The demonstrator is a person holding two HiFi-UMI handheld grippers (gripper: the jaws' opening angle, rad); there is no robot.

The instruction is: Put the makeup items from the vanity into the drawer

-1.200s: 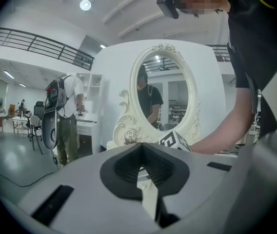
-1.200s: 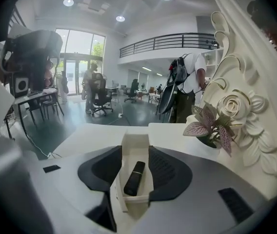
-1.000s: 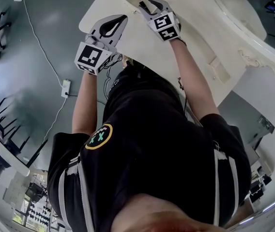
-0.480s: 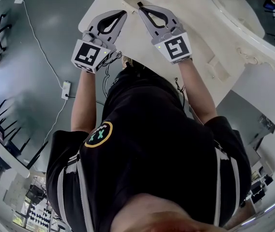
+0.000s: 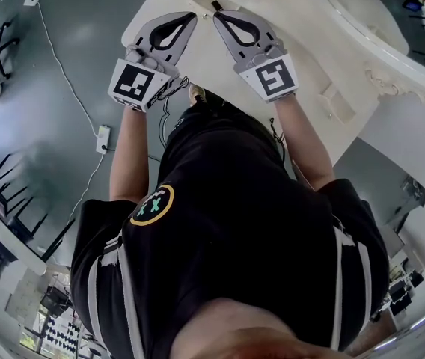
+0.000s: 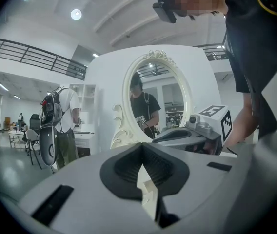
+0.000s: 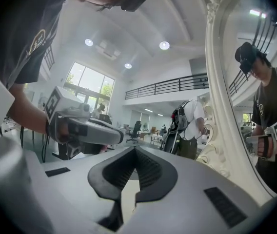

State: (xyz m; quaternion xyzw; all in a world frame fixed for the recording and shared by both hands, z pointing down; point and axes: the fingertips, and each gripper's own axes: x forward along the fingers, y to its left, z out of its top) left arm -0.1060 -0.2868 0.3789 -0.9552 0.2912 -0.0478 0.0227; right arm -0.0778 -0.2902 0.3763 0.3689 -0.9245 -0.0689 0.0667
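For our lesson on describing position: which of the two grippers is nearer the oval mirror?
The right gripper. It lies between the left gripper and the mirror, whose ornate frame rises close beside it in the right gripper view.

Cream paint, grey plastic, a polished floor.
The bench [image 5: 325, 51] looks smooth and cream-painted with a soft sheen. The mirror frame [image 6: 121, 123] is carved, white and glossier, and its glass [image 6: 158, 82] is brightly reflective. Left gripper [image 5: 190, 15] and right gripper [image 5: 216, 13] are matt grey plastic, the jaws lined with black ribbed pads [image 7: 150, 172] that look rubbery. The floor [image 5: 63, 126] is smooth grey with a dull shine. The shirt [image 5: 235, 215] is black cloth.
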